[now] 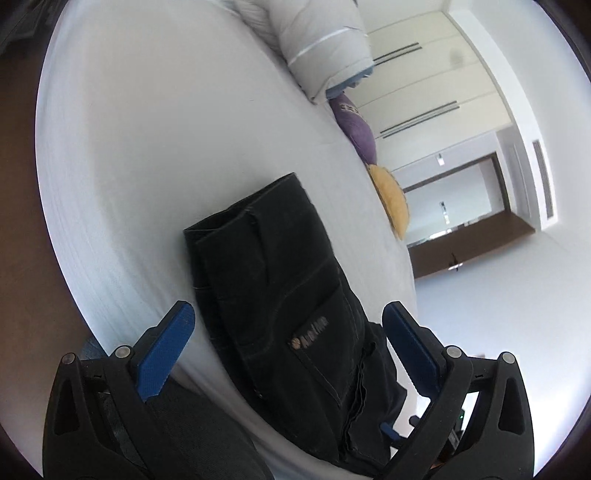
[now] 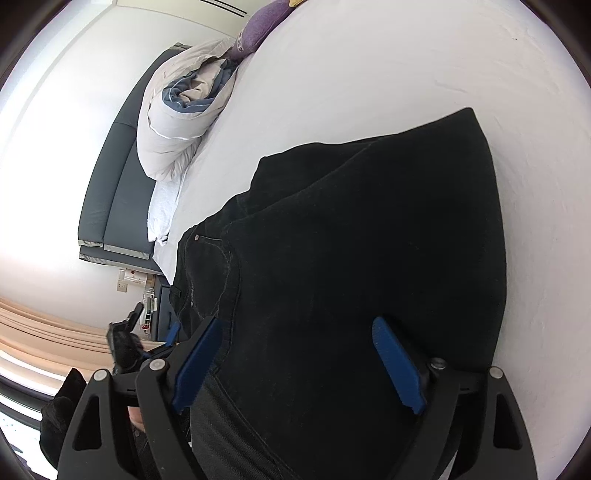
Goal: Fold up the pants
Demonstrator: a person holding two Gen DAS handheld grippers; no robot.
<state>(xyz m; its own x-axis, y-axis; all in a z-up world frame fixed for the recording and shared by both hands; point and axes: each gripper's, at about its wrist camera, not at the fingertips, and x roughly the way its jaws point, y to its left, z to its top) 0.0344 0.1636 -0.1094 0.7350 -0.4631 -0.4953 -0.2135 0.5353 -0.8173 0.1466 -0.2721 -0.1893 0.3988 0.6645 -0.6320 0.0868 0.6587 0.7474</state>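
Risk of unfolding: black jeans folded on the bed, left tongs and right tongs wide open, empty; any snag spoils layers.

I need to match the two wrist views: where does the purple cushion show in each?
Left wrist view: the purple cushion lies upper right of centre, at the far edge of the white bed, between the rolled grey duvet and a yellow cushion.
Right wrist view: the purple cushion sits at the top edge, just left of centre, beside the duvet.
Shared landmark: the black folded pants.
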